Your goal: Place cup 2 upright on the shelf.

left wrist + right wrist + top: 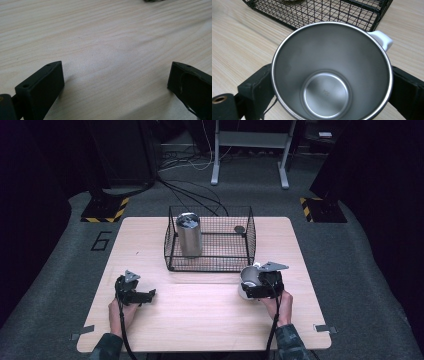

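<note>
A white mug (pixel 247 279) with a steel inside (pixel 324 57) and a white handle sits between the jaws of my right gripper (pixel 260 289), just in front of the black wire basket (pixel 249 240). In the right gripper view the jaws of my right gripper (pixel 332 87) press against both sides of the mug, and the mug is empty. A tall steel tumbler (pixel 189 235) stands upright in the basket's left half. My left gripper (pixel 149 295) rests on the wooden table (pixel 200 325) at the front left. Its jaws (pixel 116 77) stand wide apart over bare wood.
A small dark round object (pixel 239 229) lies in the basket's back right corner. The basket's near wall (pixel 332 12) is just beyond the mug. Grey carpet surrounds the table, with cables and a metal stand (pixel 250 150) behind it.
</note>
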Motion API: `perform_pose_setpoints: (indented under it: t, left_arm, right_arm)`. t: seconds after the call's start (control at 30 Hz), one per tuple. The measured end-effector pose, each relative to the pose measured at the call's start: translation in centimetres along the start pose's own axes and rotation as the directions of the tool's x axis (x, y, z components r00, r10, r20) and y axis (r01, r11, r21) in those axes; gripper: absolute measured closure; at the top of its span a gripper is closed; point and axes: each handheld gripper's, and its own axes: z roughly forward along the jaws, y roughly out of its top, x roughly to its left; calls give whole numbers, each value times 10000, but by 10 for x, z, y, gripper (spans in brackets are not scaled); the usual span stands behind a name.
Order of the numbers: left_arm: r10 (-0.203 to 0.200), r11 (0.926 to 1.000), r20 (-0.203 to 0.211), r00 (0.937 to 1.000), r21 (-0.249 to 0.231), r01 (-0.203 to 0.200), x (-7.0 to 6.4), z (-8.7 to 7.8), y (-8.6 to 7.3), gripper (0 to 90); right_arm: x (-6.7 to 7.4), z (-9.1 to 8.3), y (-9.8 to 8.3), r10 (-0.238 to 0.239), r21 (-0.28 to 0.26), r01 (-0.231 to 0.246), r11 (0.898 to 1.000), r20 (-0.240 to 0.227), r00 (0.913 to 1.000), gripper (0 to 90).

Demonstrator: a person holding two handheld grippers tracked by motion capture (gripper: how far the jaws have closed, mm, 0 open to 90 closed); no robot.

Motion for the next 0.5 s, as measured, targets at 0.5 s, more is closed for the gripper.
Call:
perform_pose_setpoints:
  t: [0.5]
  left_arm:
    - [1, 10000, 1, 10000, 3, -1, 0, 0, 0, 4]
  right_arm:
    - [-1, -6, -1, 77, -377, -81, 9993, -117, 9999, 60]
